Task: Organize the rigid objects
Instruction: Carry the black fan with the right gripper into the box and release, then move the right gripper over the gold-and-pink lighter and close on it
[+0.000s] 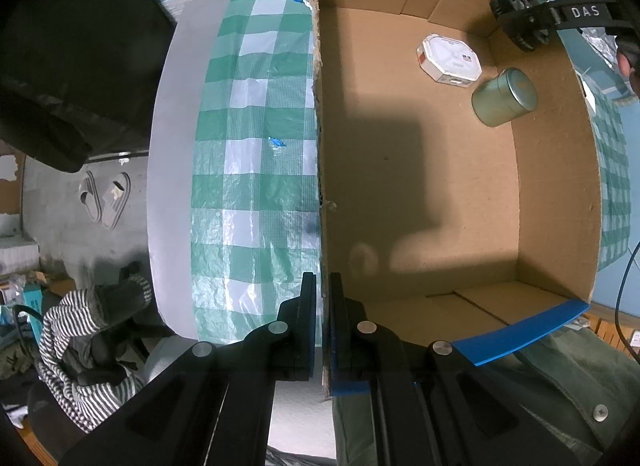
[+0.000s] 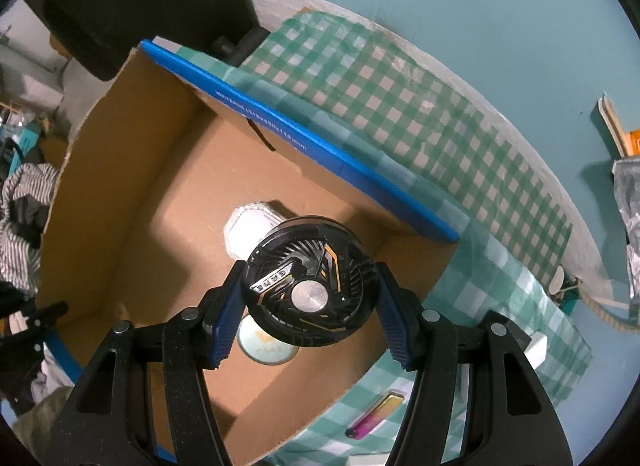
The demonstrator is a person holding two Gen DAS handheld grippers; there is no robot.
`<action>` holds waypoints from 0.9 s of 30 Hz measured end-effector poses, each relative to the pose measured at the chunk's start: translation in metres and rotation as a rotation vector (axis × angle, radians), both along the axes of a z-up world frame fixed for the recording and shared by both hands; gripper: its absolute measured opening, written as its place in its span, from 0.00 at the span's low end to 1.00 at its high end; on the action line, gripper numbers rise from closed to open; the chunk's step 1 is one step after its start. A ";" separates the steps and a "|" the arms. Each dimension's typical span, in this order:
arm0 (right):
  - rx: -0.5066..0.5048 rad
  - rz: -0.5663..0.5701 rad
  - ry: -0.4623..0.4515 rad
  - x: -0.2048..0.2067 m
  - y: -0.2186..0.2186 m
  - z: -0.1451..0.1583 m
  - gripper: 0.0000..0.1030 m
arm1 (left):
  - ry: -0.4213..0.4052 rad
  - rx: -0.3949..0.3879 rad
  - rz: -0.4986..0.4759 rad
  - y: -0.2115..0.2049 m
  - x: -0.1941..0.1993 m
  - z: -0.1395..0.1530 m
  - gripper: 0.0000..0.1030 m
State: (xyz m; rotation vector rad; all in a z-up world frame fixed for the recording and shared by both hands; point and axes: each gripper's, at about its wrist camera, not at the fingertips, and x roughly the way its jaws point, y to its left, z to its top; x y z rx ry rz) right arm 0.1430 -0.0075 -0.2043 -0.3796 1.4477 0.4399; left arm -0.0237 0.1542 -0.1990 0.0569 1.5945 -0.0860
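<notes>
2 items, a white case [image 1: 449,58] and a green tin [image 1: 505,97], lie in the cardboard box [image 1: 556,193], whose wall the left tool [image 1: 322,322] pinches, while the right tool [image 2: 308,298] clamps a round black fan [image 2: 308,282] above the box, and a lighter [image 2: 376,414] remains on the tabletop [image 2: 472,298].

I saw a green-and-white checked plastic tablecloth [image 1: 256,137], grey slippers [image 1: 106,201] on the floor far left, and a striped cloth [image 1: 72,350] nearer.

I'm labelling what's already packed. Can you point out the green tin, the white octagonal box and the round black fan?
green tin [image 1: 505,97], left wrist view, on its curved side.
white octagonal box [image 1: 449,59], left wrist view, on its flat lid.
round black fan [image 2: 308,286], right wrist view, on its face beside the hub.
</notes>
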 end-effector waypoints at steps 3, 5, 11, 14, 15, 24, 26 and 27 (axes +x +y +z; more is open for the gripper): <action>-0.003 0.004 -0.014 -0.002 0.001 -0.001 0.60 | -0.001 0.000 -0.001 -0.001 -0.001 0.000 0.05; 0.002 0.004 -0.025 -0.002 0.001 0.000 0.60 | -0.001 -0.001 -0.001 -0.001 0.000 0.001 0.05; 0.045 -0.041 -0.056 0.000 -0.006 0.015 0.67 | -0.001 -0.019 0.002 0.000 0.002 0.003 0.05; 0.067 -0.061 -0.077 0.000 -0.009 0.026 0.68 | -0.002 -0.028 0.005 0.002 0.004 0.005 0.05; 0.071 -0.069 -0.081 -0.001 -0.011 0.028 0.68 | -0.003 -0.029 0.004 0.001 0.005 0.006 0.04; 0.127 -0.164 -0.098 -0.018 -0.042 0.053 0.69 | 0.000 -0.013 -0.015 -0.001 0.004 0.008 0.03; 0.131 -0.192 -0.108 -0.024 -0.054 0.057 0.69 | -0.001 0.005 -0.028 -0.004 0.005 0.008 0.03; 0.128 -0.202 -0.110 -0.027 -0.058 0.058 0.69 | 0.001 0.010 -0.032 -0.005 0.005 0.008 0.03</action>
